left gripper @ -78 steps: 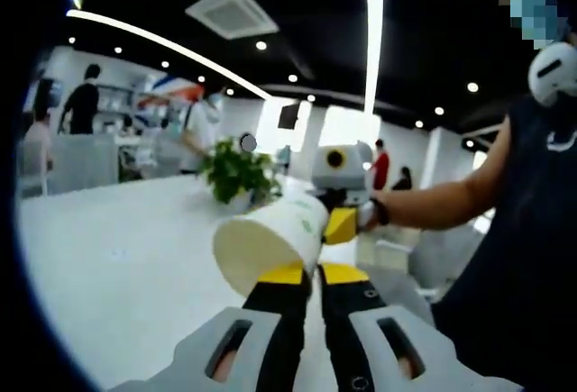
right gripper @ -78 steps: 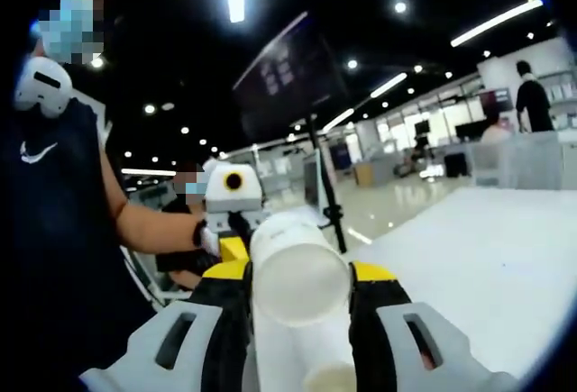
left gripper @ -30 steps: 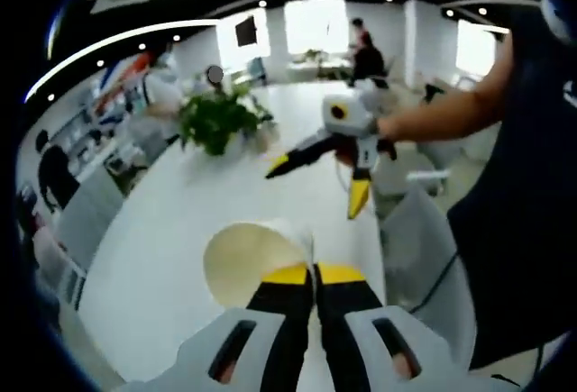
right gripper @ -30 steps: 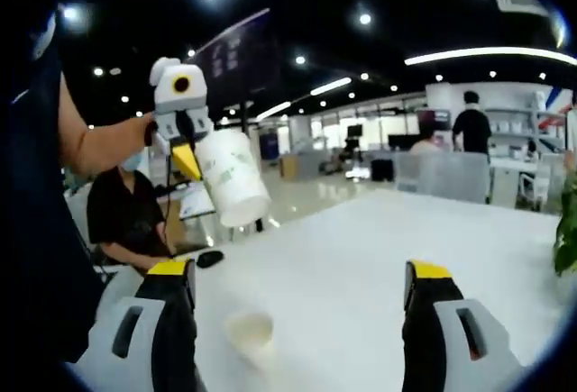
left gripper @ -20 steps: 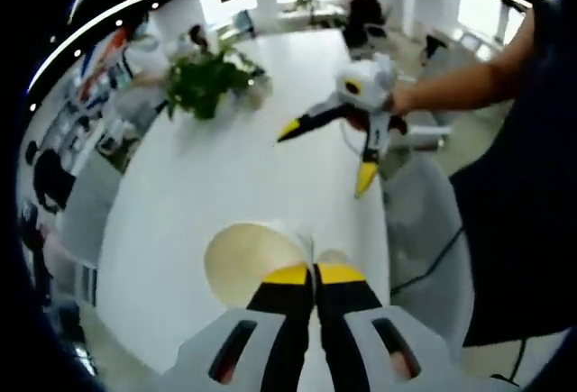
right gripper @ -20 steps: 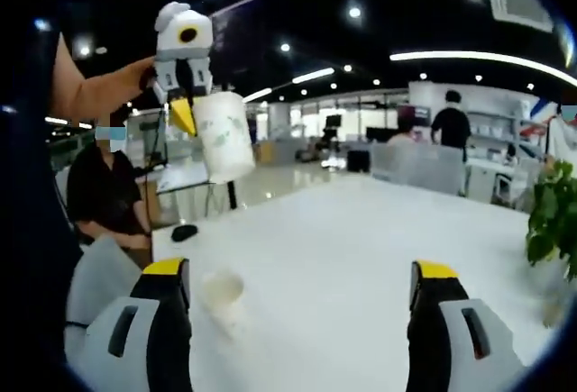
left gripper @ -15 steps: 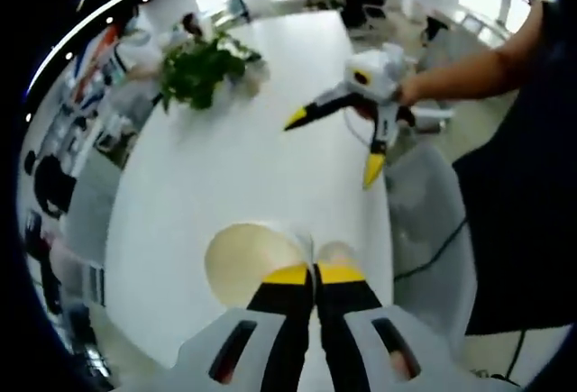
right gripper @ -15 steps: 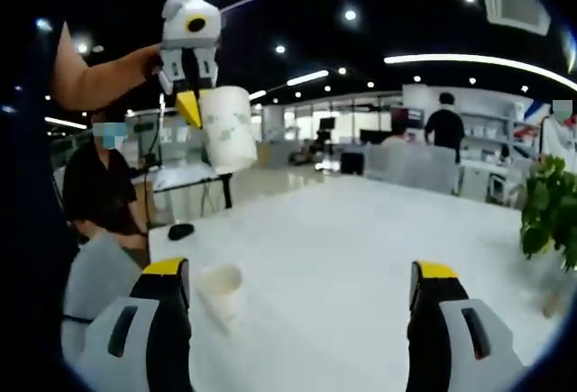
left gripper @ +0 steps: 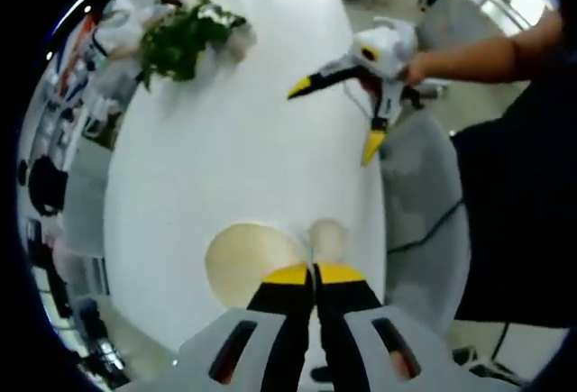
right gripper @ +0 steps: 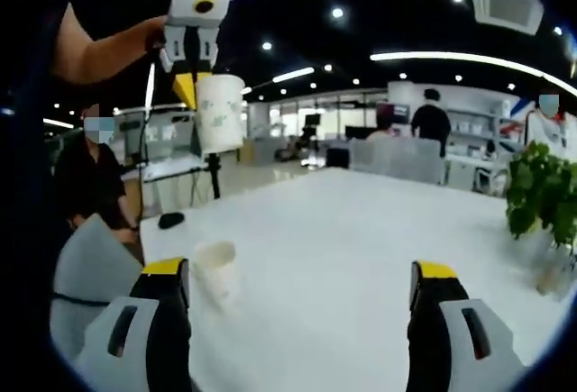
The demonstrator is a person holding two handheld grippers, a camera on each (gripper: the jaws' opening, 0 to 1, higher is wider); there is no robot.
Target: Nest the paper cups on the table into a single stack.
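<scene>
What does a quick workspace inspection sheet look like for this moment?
Surface: white table, mostly bare.
Job's things: held cup upright, pinched at the rim, high above the table; standing cup near the table edge.
Clutter: potted plant at the far side.
Grippers: left gripper shut on the held cup; right gripper open, empty.
Cables: dark cable beside a grey chair.
Surroundings: open office, people in the background.

Two paper cups (right gripper: 220,113) (right gripper: 214,268), one potted plant (right gripper: 544,197).
</scene>
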